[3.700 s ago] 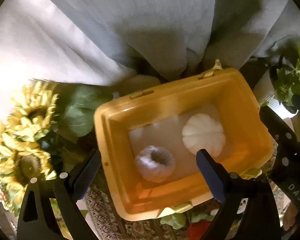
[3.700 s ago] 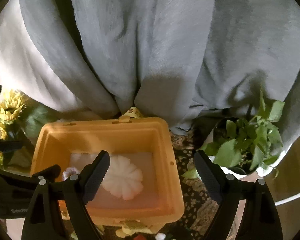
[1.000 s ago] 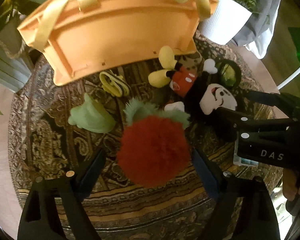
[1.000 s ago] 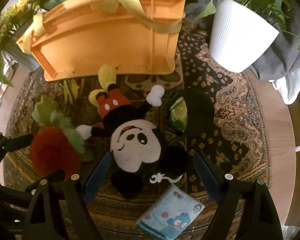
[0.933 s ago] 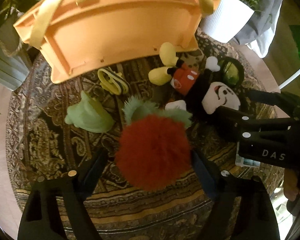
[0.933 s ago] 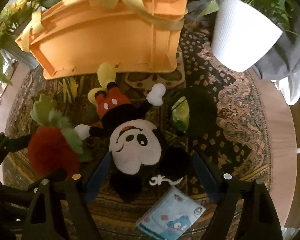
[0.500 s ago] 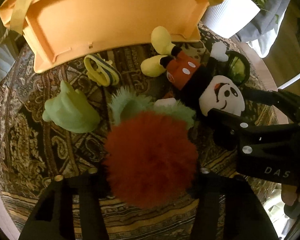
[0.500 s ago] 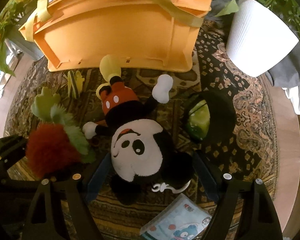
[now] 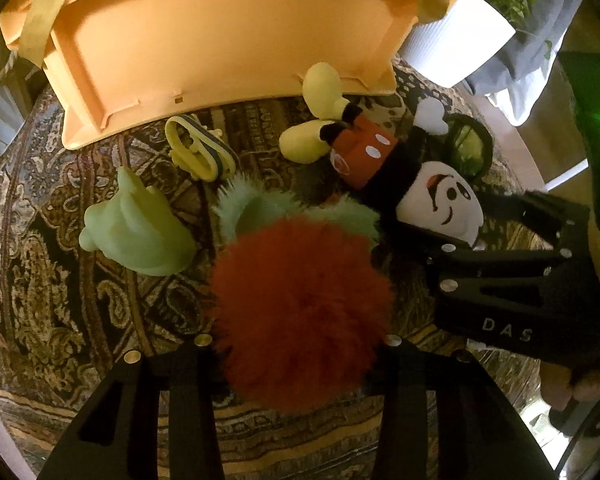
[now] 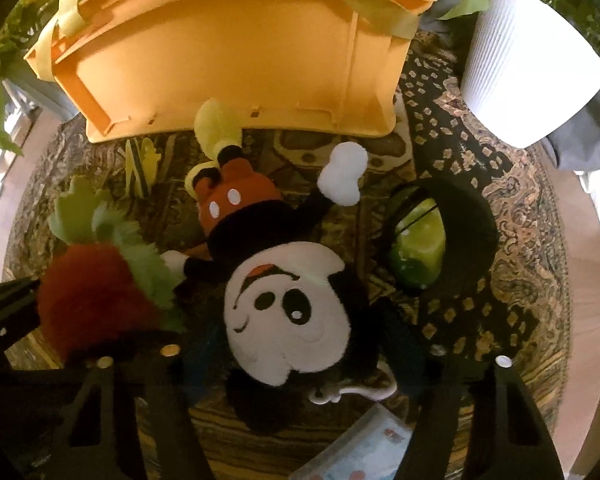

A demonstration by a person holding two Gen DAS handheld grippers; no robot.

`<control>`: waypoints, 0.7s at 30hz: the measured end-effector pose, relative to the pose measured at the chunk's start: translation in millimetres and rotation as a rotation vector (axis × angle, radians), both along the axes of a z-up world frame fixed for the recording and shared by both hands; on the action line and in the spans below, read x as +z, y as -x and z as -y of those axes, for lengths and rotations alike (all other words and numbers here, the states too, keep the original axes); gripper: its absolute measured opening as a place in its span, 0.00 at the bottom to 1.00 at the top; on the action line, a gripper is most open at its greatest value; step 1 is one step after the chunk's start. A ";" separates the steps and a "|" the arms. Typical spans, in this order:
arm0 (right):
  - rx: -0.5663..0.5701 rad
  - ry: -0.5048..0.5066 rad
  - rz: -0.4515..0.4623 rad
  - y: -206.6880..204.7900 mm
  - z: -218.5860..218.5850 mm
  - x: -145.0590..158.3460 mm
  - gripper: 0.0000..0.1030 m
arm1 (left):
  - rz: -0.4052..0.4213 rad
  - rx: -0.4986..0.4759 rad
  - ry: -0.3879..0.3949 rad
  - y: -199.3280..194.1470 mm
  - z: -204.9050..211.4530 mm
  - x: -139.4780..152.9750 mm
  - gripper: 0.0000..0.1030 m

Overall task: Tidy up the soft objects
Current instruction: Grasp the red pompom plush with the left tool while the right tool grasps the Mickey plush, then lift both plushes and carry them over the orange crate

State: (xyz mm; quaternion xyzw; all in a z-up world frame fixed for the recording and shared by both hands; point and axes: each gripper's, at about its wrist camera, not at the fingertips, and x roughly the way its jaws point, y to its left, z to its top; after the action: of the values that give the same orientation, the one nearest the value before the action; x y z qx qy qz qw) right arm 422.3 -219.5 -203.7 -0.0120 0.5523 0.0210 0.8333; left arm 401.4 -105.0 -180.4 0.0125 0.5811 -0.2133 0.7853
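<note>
Down on the patterned rug [image 9: 60, 312], the left gripper [image 9: 296, 344] is straddling the fluffy red plush [image 9: 300, 304], its two fingers lying against the plush's left and right flanks; the fur is hiding the tips, so whether they are pressing in or merely touching I cannot tell. Green fuzzy leaves are sprouting from the far end of that plush, pointing toward the orange crate [image 9: 220, 40], which is sitting at the back of the rug with yellow straps draped over its rim.

Just to the right, the mouse plush [image 10: 288, 308] is lying on its back with its head toward the cameras and its yellow shoes touching the crate's near wall. The right gripper [image 10: 300, 356] is reaching around its head with jaws spread wide, one finger on each side of the white face, dark fabric blurring where the pads are meeting it. In the left wrist view the right gripper's black body is showing at the right edge, close beside the mouse's face.

A pale green soft toy [image 9: 140, 232] is resting on the rug left of the red plush, and a yellow striped toy [image 9: 200, 152] is lying just in front of the crate. A black ring with a green object inside [image 10: 424, 240] is sitting right of the mouse, a light blue pouch [image 10: 360, 452] is peeking in near its ear, and a white ribbed pot [image 10: 528, 68] is standing at the rug's far right.
</note>
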 end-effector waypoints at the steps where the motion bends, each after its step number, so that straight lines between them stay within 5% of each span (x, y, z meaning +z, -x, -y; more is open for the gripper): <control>1: -0.003 0.005 0.008 1.3 -1.5 1.0 0.65 | 0.003 0.001 0.010 -0.7 -1.2 0.4 0.37; 21: -0.095 0.028 0.216 47.2 -12.7 72.2 0.62 | 0.217 0.058 0.037 17.6 -30.5 58.9 0.35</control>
State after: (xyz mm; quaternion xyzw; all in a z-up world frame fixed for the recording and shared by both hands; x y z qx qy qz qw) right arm 375.1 -206.8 -131.6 0.0006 0.4595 -0.0277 0.8878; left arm 383.8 -74.5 -121.5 0.0042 0.4889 -0.1985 0.8494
